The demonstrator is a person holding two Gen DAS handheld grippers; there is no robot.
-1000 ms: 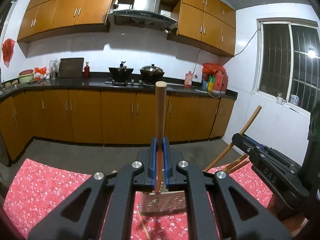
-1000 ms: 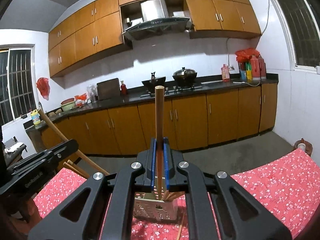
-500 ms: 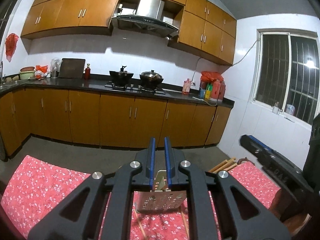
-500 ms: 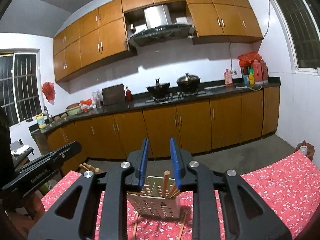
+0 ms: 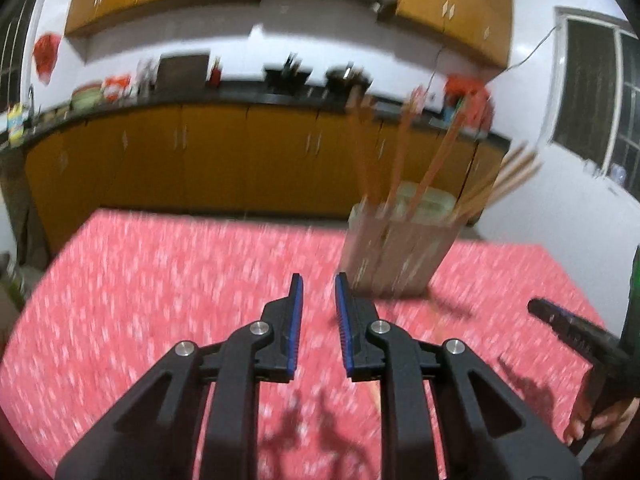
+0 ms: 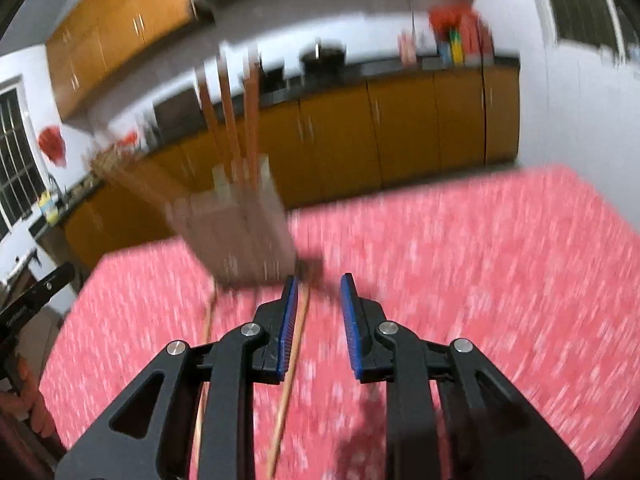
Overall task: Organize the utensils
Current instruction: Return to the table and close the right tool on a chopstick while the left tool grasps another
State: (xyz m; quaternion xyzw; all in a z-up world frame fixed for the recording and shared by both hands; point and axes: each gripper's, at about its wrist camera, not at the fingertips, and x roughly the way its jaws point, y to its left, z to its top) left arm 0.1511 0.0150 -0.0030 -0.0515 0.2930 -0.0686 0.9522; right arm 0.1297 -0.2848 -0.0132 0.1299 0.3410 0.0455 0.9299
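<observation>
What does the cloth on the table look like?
The tablecloth is red-pink with small white specks, blurred here; it shows best in the right wrist view.

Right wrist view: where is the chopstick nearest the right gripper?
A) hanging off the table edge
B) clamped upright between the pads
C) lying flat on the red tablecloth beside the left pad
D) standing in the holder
C: the chopstick lies on the red tablecloth, and the right gripper is open with nothing clamped.
</observation>
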